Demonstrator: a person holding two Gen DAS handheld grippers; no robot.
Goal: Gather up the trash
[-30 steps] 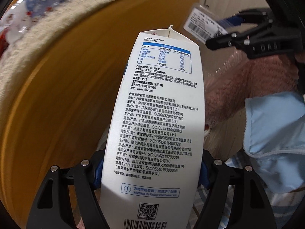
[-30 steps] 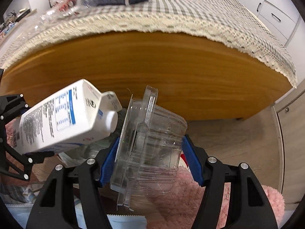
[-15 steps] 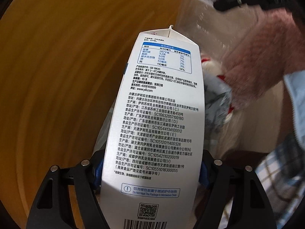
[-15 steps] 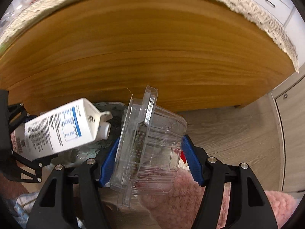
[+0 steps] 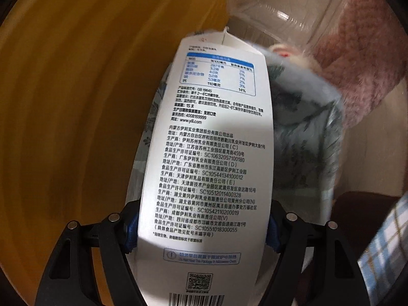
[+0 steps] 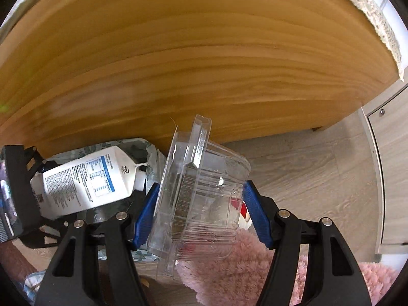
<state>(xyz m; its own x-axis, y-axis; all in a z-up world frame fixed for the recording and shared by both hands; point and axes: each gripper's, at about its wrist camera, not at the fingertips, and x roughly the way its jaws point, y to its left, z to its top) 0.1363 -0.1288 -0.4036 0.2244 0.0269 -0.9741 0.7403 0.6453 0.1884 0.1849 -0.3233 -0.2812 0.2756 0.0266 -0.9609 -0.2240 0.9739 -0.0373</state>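
A white milk carton (image 5: 209, 158) with blue and black print is clamped near its base by my left gripper (image 5: 201, 227), its spout end pointing down. The right wrist view shows the same carton (image 6: 86, 181) tilted over a leaf-patterned trash bag (image 6: 127, 146). That bag (image 5: 308, 137) lies just behind and to the right of the carton. My right gripper (image 6: 201, 214) is shut on a clear plastic clamshell box (image 6: 201, 193), held on edge beside the bag's mouth. The box (image 5: 288, 12) also shows at the top right of the left wrist view.
The wooden side of a table (image 6: 178, 51) rises close behind both grippers, a lace cloth edge (image 6: 377, 25) hanging over its top right. Pink fluffy fabric (image 6: 229, 275) lies below the box. Pale wood floor (image 6: 306, 173) and a cabinet (image 6: 392, 165) are to the right.
Both grippers have sunk past the table's edge, so the tabletop and its cloth have left view. The carton and the box now hang lower, close over the patterned bag.
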